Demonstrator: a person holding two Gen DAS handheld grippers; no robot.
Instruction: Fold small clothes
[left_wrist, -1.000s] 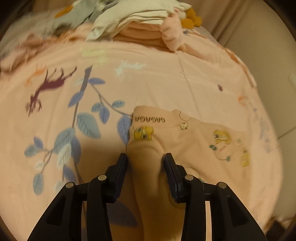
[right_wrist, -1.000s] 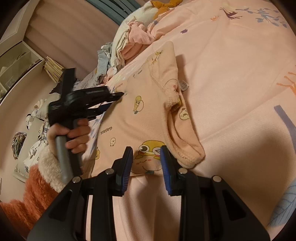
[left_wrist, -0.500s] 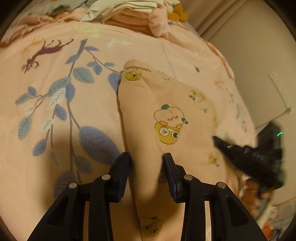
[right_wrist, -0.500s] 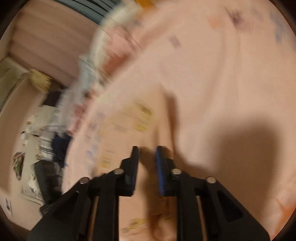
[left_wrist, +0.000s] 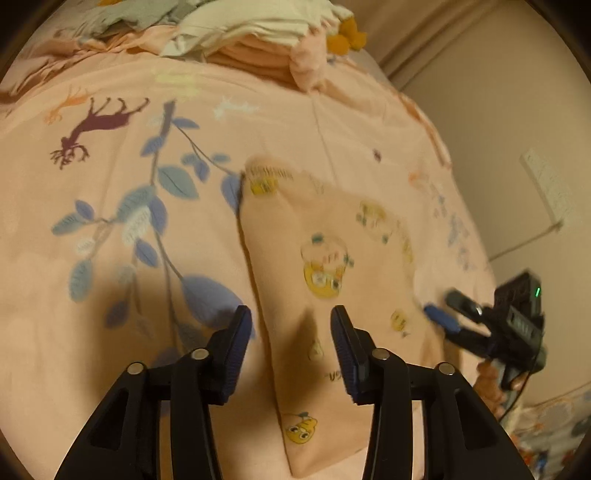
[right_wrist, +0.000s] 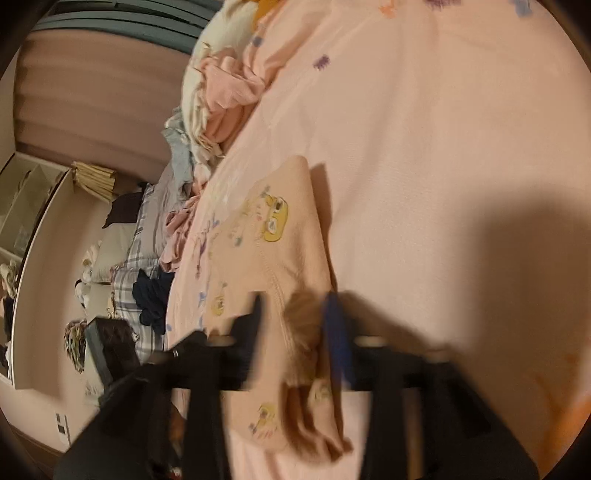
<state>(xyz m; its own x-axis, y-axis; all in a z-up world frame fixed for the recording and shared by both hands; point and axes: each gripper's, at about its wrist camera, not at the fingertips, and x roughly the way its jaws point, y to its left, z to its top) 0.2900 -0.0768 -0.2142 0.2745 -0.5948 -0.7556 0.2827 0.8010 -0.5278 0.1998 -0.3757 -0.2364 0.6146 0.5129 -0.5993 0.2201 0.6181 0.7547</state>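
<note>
Peach cartoon-print garment (left_wrist: 325, 266) lying folded lengthwise on the pink bedsheet (left_wrist: 110, 258), long straight fold edge to the left, waistband lettering at the far end, a duck print near the close end. Left gripper (left_wrist: 291, 325) poised over the near left part of the garment, jaws just opened wider, standing apart and released, cloth beneath and between them but not pinched. Right gripper (right_wrist: 293, 321) blurred in its own view, jaws just sprung apart, the garment's stitched seam and rumpled near edge running between them with no pad pressing on it; also seen at the right edge of the left view (left_wrist: 443, 314), fingers spread beside the garment's right border. Pile of unfolded clothes (left_wrist: 251, 33) heaped at the far end of the bed, well apart from the work.

Judged step: letting go after a lengthwise fold, next a fold across. To do it well: smooth the bunched near edge flat first; pinch both near corners through all layers, not just the top one; lift low and carry toward the waistband evenly with both hands; line up edges before release; keep the left fold crease straight, avoid dragging the sheet along.
</note>
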